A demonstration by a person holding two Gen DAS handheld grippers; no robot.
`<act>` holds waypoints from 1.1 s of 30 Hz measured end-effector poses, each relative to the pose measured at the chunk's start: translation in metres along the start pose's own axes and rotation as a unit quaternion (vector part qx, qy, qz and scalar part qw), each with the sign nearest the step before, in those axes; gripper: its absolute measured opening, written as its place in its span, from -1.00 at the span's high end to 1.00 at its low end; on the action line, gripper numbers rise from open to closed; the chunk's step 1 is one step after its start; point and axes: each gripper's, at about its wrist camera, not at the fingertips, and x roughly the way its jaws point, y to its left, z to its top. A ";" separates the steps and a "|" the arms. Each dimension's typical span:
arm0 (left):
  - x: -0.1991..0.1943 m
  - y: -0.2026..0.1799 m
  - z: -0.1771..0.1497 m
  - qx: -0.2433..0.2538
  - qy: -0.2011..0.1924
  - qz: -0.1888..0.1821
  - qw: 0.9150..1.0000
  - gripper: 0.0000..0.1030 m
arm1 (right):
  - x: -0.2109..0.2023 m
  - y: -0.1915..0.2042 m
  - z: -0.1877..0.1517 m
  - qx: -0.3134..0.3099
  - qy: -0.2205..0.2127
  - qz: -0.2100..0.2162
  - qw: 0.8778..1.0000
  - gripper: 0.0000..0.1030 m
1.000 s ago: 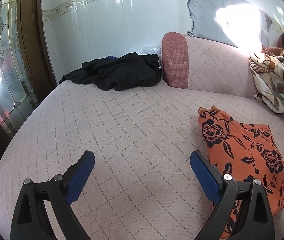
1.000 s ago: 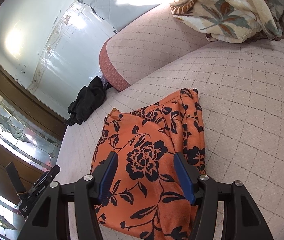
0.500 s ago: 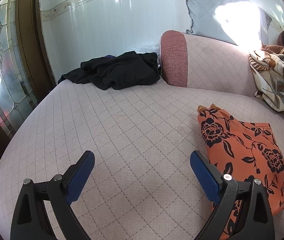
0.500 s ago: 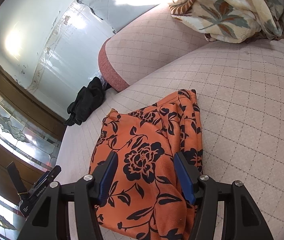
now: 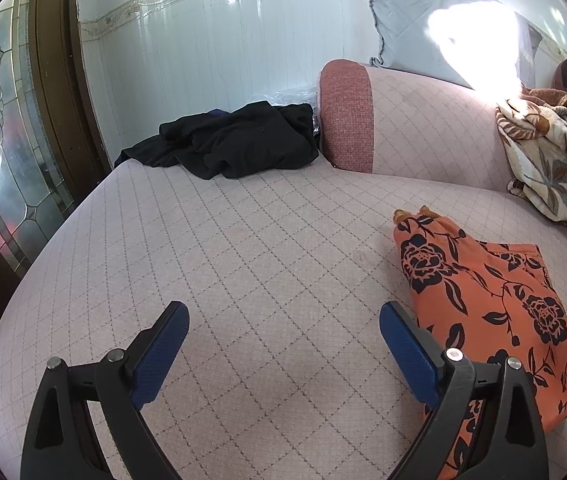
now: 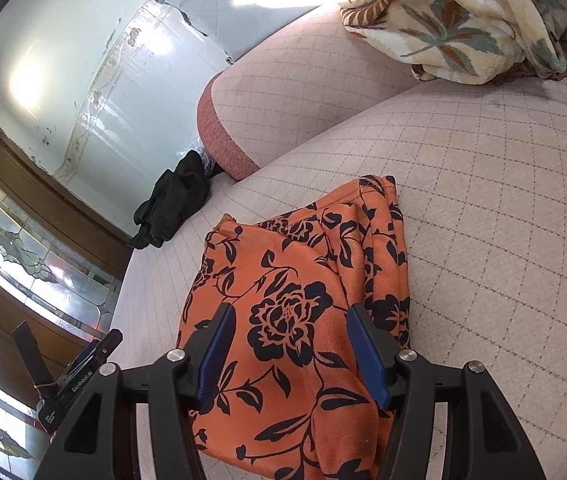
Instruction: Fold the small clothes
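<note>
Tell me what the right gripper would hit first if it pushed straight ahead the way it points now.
Most likely the orange floral garment. The right gripper stands open and angled down over it, with the cloth filling the gap between its fingers. How far above the fabric it hangs is unclear from this view.

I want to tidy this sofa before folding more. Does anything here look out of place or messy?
Yes. A black garment lies crumpled in the seat's far corner by the wall, and a floral blanket is heaped unfolded against the backrest. The orange floral garment is folded, though its far edge is a little uneven.
</note>
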 end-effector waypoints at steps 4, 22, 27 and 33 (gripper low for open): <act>0.000 -0.001 0.000 0.002 0.001 -0.001 1.000 -0.87 | 0.000 -0.001 0.000 0.002 -0.001 0.000 1.000 -0.20; 0.000 -0.015 -0.002 0.017 0.000 -0.009 1.000 -0.87 | 0.000 -0.001 0.001 -0.004 -0.003 -0.001 1.000 -0.20; 0.000 -0.016 -0.003 0.018 0.001 -0.011 1.000 -0.87 | -0.002 -0.001 0.001 -0.004 -0.005 -0.001 1.000 -0.20; 0.001 -0.018 -0.004 0.019 0.008 -0.024 0.999 -0.87 | -0.001 -0.003 0.002 -0.003 -0.002 -0.006 1.000 -0.19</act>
